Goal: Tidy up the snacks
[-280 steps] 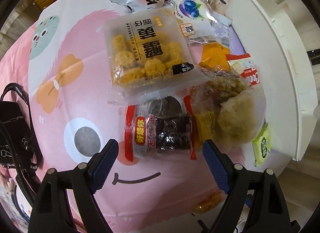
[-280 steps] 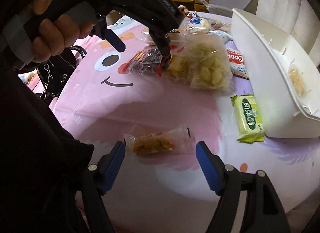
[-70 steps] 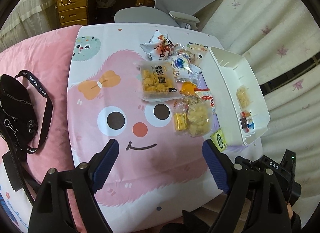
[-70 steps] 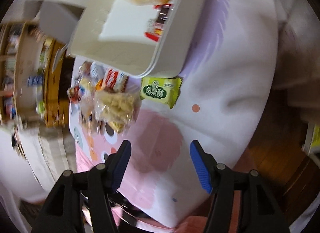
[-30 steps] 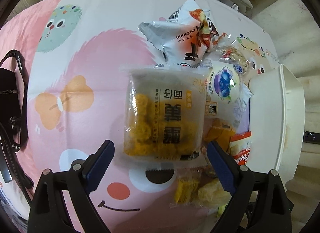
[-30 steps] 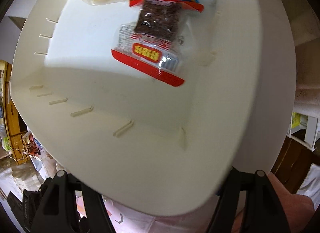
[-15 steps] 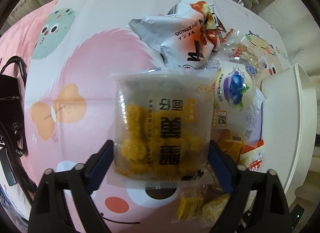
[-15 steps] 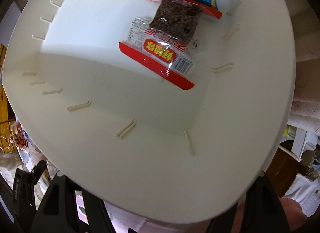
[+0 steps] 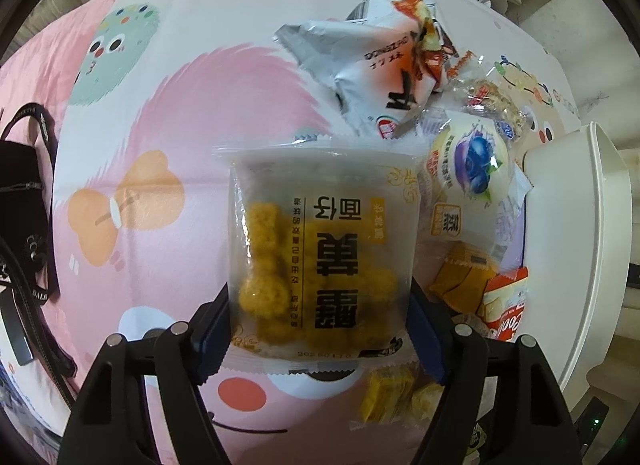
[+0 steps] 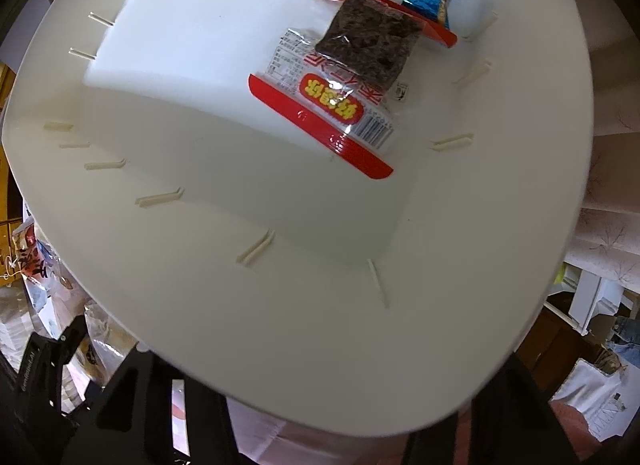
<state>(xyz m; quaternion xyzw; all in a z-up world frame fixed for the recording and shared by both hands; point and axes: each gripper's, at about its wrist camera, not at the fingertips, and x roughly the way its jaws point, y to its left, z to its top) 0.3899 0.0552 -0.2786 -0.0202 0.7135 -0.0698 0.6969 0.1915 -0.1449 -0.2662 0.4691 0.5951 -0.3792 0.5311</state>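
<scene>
Snacks are the matter here, and the frosted bag of yellow puffs point(image 9: 320, 253) sits between the blue pads point(image 9: 214, 319) of the left gripper point(image 9: 320, 325), whose jaws have just been closing and now press its two side edges. This bag looks light, soft and easy to crush, so I judge the sides near its lower seam the best hold. Right of this bag stands the white bin point(image 9: 592, 249). The right gripper's fingers are hidden below the bin's rim point(image 10: 360, 365); I cannot tell their state.
</scene>
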